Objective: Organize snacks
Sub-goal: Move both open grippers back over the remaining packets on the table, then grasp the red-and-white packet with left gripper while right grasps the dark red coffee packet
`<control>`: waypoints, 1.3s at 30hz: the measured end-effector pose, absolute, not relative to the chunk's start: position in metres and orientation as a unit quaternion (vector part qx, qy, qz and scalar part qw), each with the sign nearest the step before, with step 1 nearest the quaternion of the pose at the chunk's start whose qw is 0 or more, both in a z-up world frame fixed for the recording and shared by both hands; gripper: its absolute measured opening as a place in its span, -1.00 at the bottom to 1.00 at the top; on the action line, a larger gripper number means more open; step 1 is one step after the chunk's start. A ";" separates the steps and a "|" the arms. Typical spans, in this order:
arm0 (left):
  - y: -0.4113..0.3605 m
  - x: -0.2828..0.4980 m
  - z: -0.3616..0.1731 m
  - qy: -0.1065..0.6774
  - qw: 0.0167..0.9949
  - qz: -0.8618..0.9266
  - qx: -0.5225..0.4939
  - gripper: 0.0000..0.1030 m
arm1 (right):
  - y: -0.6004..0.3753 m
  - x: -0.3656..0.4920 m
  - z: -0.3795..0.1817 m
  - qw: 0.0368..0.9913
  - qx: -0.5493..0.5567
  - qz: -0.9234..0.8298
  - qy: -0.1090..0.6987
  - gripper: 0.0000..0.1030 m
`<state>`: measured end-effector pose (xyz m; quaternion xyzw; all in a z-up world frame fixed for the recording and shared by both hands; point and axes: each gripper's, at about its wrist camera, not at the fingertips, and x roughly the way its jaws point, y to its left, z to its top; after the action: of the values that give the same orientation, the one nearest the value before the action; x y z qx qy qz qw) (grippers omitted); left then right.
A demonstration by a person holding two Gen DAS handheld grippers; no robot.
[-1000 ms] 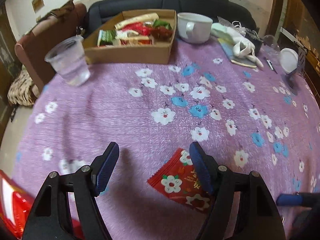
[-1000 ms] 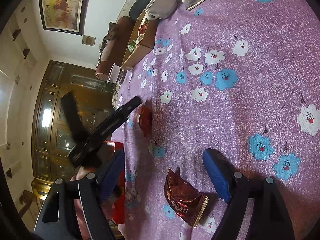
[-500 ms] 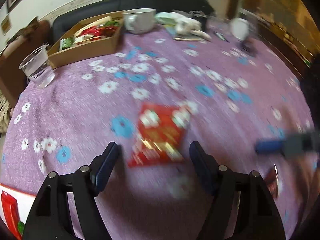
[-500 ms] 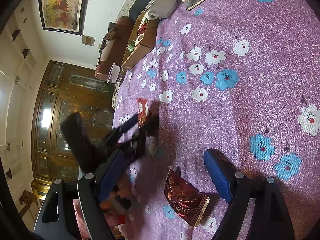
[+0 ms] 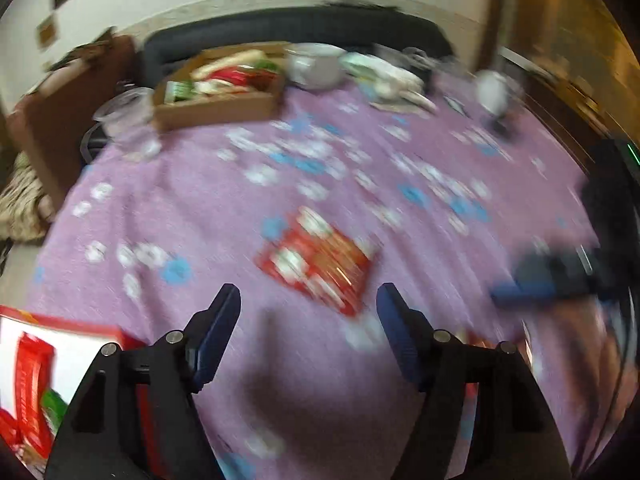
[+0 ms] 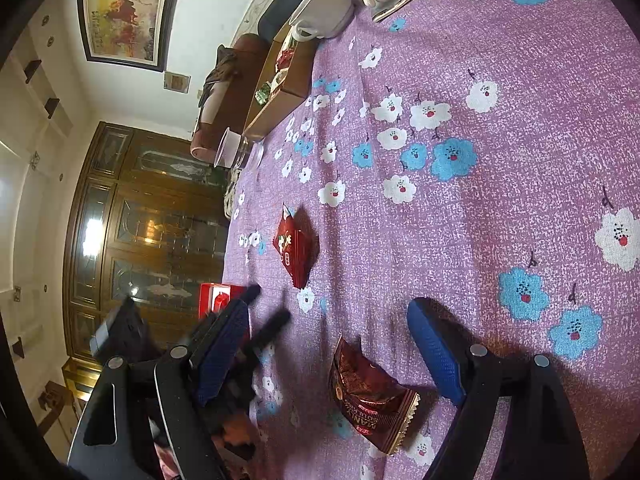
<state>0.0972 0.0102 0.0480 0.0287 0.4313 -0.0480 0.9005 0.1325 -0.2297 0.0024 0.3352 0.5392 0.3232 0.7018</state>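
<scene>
A red snack packet (image 5: 318, 262) lies flat on the purple flowered cloth, just ahead of my open, empty left gripper (image 5: 308, 316); it also shows in the right wrist view (image 6: 294, 246). A dark brown snack packet (image 6: 370, 394) lies between the fingers of my open right gripper (image 6: 332, 344), not gripped. A cardboard box (image 5: 218, 110) filled with snacks stands at the far side of the table (image 6: 276, 100). The left gripper shows blurred at the left in the right wrist view (image 6: 240, 332).
A clear plastic cup (image 5: 128, 120) stands left of the cardboard box, a white mug (image 5: 316, 66) right of it. A red and white box (image 5: 40, 364) of packets sits at the near left table edge. Cloths and small items lie at the far right.
The left gripper swung over the red packet, then drew back toward the near edge; the packet now lies farther ahead of its fingers. The right gripper and brown packet stayed put.
</scene>
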 end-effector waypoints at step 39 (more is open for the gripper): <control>-0.012 -0.034 0.044 0.444 0.864 -0.210 0.113 0.30 | -0.225 0.126 0.008 0.709 0.306 0.319 0.549 0.63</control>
<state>-0.0337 -0.0115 0.0437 0.1128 0.4439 -0.2099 0.8638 0.1259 -0.2247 0.0077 0.3064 0.5486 0.3195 0.7093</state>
